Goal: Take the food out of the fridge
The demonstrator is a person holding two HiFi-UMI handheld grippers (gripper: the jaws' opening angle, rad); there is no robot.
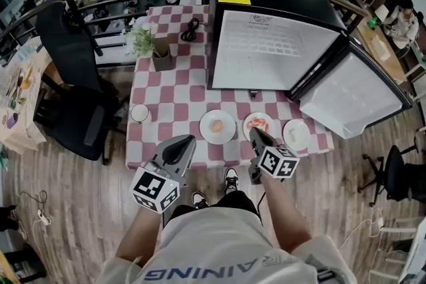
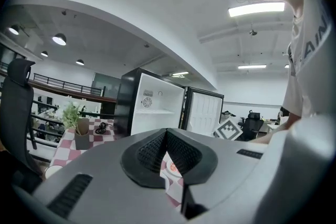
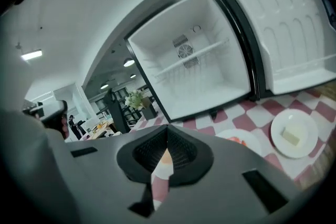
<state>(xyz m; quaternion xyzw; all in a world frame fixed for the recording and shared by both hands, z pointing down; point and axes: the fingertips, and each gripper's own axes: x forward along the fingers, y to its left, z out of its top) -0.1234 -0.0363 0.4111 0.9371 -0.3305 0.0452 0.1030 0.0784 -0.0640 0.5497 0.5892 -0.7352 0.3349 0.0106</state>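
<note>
left gripper: jaws clenched tip to tip, holding nothing, over near desk edge
right gripper: jaws clenched, holding nothing, above middle plate
food: out of the fridge, on three plates in a near row: left plate tan round piece, middle plate red bits, right plate pale slab
fridge: far right on desk, door swung open right, white inside
desk: pink-white check cloth; cup left, potted plant and cable far
room: wood floor, black chair left, railing behind
</note>
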